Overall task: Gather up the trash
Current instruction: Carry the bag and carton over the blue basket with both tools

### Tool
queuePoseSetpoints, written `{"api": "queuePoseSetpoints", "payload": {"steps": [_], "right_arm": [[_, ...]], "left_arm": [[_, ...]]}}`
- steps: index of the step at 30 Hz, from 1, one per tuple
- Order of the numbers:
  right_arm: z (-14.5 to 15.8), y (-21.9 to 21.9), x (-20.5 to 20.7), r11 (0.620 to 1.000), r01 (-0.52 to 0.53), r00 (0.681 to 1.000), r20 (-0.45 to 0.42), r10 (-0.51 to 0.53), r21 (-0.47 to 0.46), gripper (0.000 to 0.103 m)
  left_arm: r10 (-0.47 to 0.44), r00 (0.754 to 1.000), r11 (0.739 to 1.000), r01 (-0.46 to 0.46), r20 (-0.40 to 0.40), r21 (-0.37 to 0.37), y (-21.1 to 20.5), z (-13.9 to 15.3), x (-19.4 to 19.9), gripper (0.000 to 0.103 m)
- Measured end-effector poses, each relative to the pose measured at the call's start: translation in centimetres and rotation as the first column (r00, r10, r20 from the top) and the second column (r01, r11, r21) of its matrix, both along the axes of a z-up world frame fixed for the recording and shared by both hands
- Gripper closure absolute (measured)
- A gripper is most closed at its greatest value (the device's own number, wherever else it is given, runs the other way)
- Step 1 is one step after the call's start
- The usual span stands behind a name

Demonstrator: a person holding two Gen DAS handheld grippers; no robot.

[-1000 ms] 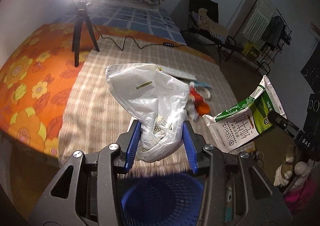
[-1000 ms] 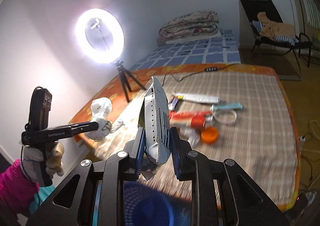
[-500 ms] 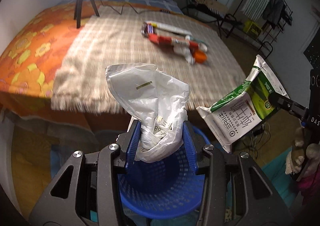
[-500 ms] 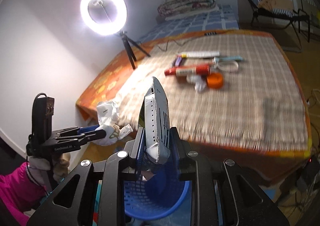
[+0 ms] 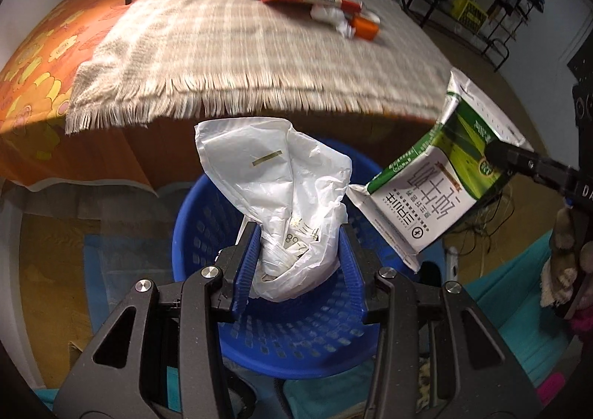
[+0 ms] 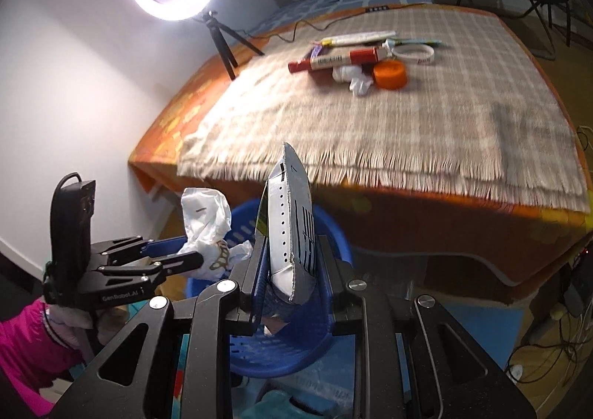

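Both grippers, left [image 5: 298, 267] and right [image 6: 292, 270], now over one basket [image 5: 207, 204].

A bed [image 6: 437, 211] is carrying the remaining items, and a fringed beige checked blanket [image 6: 389, 122] is covering its top over an orange floral sheet [image 5: 33, 59]. A red-and-white tube [image 6: 335, 60] is lying near the far middle of the blanket, with crumpled white tissue [image 6: 352, 79] touching its near side and an orange round lid [image 6: 390, 75] sitting just beside the tissue. A white wristband [image 6: 413, 52] and a long white tube [image 6: 357, 38] are lying behind them. A ring light on a black tripod [image 6: 222, 44] is standing at the far left edge. On the floor, a blue perforated basket [image 5: 296, 337] is standing at the bed's foot.
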State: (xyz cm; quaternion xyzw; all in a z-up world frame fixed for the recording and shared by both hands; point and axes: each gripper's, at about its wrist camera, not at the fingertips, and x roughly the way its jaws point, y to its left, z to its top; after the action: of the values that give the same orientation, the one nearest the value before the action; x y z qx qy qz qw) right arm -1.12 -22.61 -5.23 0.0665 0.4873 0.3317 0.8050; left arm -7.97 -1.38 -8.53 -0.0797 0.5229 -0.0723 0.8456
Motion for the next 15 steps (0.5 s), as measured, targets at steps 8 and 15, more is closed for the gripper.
{"api": "queuePoseSetpoints", "payload": {"steps": [8, 15], "right_arm": [[-1.5, 0.9, -0.7, 0.999, -0.030, 0.999, -0.022, 0.029, -0.031, 0.080], [-2.6, 1.0, -0.4, 0.999, -0.027, 0.998, -0.065, 0.024, -0.039, 0.079]], "left_arm": [[-0.014, 0.999, 1.000, 0.015, -0.036, 0.020, -0.1, -1.5, -0.5, 0.058], [-0.019, 0.998, 0.999, 0.021, -0.057, 0.034, -0.4, -2.0, -0.7, 0.056]]}}
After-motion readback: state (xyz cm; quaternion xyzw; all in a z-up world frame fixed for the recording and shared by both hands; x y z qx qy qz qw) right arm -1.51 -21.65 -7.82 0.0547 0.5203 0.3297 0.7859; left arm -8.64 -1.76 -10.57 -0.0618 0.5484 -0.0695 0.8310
